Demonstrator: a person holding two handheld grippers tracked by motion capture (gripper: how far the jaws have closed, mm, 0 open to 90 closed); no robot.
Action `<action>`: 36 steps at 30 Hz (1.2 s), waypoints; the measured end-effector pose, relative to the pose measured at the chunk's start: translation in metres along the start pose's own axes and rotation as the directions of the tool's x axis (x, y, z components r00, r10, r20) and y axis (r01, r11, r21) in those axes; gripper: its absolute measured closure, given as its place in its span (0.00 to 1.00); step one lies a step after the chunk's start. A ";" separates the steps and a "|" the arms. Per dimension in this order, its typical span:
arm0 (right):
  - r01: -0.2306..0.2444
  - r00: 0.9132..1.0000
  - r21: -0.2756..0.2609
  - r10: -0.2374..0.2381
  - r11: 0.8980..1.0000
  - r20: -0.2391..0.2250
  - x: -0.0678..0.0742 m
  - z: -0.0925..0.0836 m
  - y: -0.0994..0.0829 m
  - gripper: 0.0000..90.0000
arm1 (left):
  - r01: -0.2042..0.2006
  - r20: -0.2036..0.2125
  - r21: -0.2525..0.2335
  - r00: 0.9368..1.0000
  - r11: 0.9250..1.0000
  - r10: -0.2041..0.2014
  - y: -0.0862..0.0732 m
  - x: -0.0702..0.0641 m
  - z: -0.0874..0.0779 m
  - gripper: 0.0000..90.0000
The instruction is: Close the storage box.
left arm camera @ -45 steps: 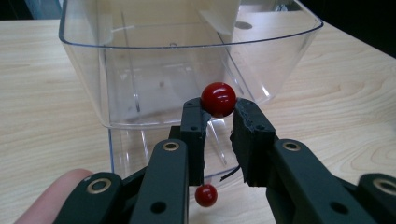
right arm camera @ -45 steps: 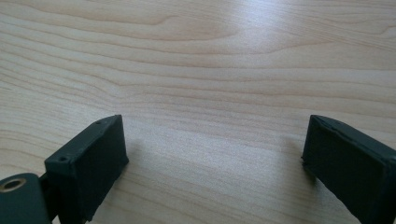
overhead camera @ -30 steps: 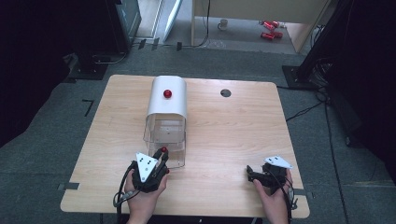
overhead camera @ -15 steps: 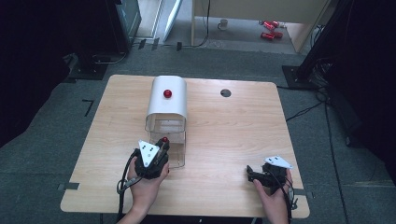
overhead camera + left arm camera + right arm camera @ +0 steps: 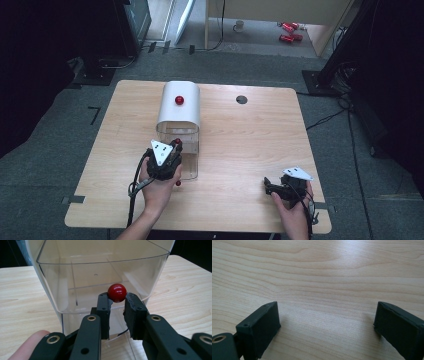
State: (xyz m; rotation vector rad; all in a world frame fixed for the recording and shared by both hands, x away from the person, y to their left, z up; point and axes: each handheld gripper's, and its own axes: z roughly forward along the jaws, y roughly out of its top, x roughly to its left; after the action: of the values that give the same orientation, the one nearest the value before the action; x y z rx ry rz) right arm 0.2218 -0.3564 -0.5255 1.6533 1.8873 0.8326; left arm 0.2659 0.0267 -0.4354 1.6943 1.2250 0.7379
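- Two tongs in play: left tongs (image 5: 117, 301) are nearly closed, pinching the red knob (image 5: 117, 292) on the clear drawer (image 5: 75, 290) front; right tongs (image 5: 325, 322) are spread wide w/ nothing between them, parked low over the bare wood surface (image 5: 324, 270).
- Vs a sec ago, the left hand (image 5: 159, 187) sits nearer the front edge, and more of the clear drawer shows out of the white cabinet (image 5: 179, 107). So we read this as a pull-open, already well along.
- Drawer now juts toward us from under the white shell, near the surface's middle-left; inside looks empty as far as we can tell.
- 2nd red knob (image 5: 179, 100) sits on top of the cabinet, untouched.
- Right hand (image 5: 292, 212) hasn't shifted; it's well apart from the drawer, near the front-right corner.
- Next, we judge: keep the pull straight so the grip doesn't slip off the round knob.
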 end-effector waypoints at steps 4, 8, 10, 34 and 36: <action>0.000 1.000 0.000 0.000 1.000 0.000 0.000 0.000 0.000 0.07 | 0.000 0.000 -0.001 1.000 1.000 0.000 0.000 0.000 0.001 0.84; 0.000 1.000 0.000 0.000 1.000 0.000 0.000 0.000 0.000 0.07 | -0.002 0.003 -0.005 1.000 1.000 0.002 0.000 0.001 0.000 0.83; 0.000 1.000 0.000 0.000 1.000 0.000 0.000 0.000 0.000 0.07 | -0.005 0.013 -0.010 1.000 1.000 0.005 -0.002 0.003 -0.003 0.81; 0.001 1.000 -0.001 -0.001 1.000 0.000 0.000 0.000 0.000 0.07 | -0.007 0.055 0.084 0.998 0.996 0.003 -0.062 0.074 -0.061 0.12; 0.000 1.000 -0.001 0.000 1.000 0.001 0.000 0.001 0.001 0.07 | 0.012 0.045 0.096 0.999 0.995 -0.016 -0.067 0.085 -0.064 0.12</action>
State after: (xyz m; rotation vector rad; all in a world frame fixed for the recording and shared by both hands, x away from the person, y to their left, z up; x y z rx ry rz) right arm 0.2226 -0.3560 -0.5256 1.6529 1.8854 0.8327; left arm 0.2125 0.1341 -0.4717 1.7693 1.2566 0.6368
